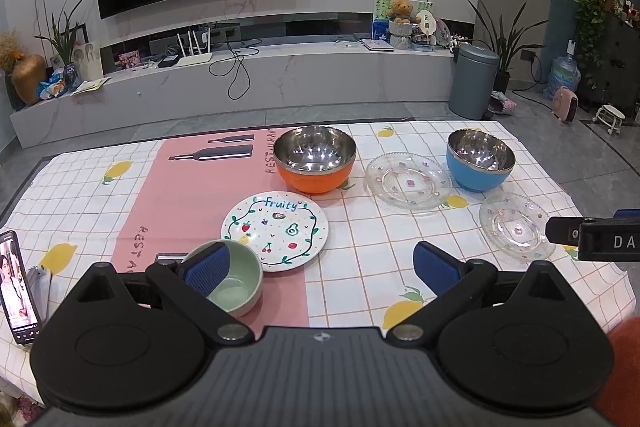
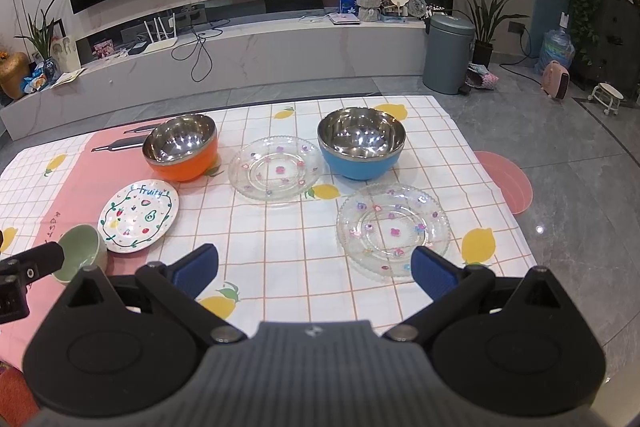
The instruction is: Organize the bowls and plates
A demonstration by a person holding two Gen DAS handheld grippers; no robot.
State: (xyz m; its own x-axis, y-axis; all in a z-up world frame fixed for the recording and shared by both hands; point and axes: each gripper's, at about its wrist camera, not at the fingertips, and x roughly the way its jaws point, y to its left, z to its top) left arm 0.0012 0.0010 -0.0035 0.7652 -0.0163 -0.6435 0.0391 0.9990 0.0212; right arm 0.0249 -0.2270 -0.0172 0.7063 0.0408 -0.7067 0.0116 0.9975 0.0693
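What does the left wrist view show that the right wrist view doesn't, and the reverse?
Only the left wrist view shows a phone propped at the table's left edge, its screen lit. Only the right wrist view shows a pink round mat past the table's right edge.

Both show the orange bowl, blue bowl, green bowl, Fruity plate, two glass plates, and both grippers, left and right, open and empty.

3 bowls (image 1: pixel 316 159), 3 plates (image 1: pixel 275 231)
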